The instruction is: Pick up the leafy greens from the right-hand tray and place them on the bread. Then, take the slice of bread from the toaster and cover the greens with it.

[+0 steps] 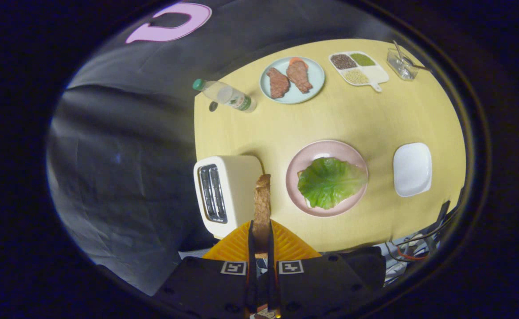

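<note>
Gripping a slice of bread (262, 199) edge-on, the gripper (261, 239) has both fingers pressed against its two faces, so the slice stands upright between them and only its brown crust edge can be seen — its broad sides are hidden by the fingers. Its lower end disappears down between the fingers. At about ten o'clock from the fingertips, just beside the held slice, sits the white toaster (226, 195), its two slots dark; what lies inside them cannot be made out. At roughly two o'clock from the fingertips, near the slice but apart from it, the pink plate (325, 148) carries the leafy greens (330, 181), one broad leaf spread flat. The bread beneath the leaf is almost wholly covered — only a pale sliver shows at the leaf's near edge. Farther toward three o'clock of the plate rests a white tray (412, 169), well apart from it. Beyond the pink plate, toward twelve o'clock, a pale blue plate (314, 86) holds two brown meat pieces (289, 79) with something orange half hidden behind them. To its nine o'clock a clear bottle (224, 95) lies on its side at the edge of the yellow table (352, 115). At the blue plate's three o'clock is a divided dish (376, 75) of grains, and past that a small clear container (401, 64), too small to read its contents. Cables (412, 248) trail off the table's near edge.
</note>
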`<state>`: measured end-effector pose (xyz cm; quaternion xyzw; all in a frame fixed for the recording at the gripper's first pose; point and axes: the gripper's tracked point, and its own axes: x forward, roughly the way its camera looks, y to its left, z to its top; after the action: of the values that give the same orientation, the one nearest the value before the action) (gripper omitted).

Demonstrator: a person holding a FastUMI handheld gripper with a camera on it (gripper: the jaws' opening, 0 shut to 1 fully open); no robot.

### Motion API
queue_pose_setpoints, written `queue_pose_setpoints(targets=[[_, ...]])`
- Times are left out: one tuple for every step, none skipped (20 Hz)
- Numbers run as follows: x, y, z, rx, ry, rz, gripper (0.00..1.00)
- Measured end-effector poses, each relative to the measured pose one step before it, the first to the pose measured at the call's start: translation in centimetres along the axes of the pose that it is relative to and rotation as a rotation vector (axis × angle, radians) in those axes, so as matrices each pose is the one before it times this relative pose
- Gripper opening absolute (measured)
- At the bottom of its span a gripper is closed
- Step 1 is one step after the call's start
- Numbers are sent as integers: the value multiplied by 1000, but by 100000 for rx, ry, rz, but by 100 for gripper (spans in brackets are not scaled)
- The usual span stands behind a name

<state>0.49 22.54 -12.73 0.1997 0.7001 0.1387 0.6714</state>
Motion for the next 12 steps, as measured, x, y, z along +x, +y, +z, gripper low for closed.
queue_pose_setpoints(targets=[[842, -1148, 100, 404, 1182, 799, 12], [988, -966, 199, 791, 877, 1237, 12], [909, -783, 274, 919, 381, 1885, 12], [790, -649, 387, 826, -63, 1963, 12], [822, -688, 390, 42, 217, 1909, 12], [792, -1063, 437, -726, -231, 313, 12], [836, -1376, 484, -276, -873, -1047, 12], [734, -1028, 115, 103, 304, -508, 12], [640, -1090, 126, 385, 312, -761, 12], [539, -869, 19, 262, 883, -466, 12], [481, -1056, 101, 576, 99, -1084, 12], [313, -842, 87, 68, 179, -1358, 12]])
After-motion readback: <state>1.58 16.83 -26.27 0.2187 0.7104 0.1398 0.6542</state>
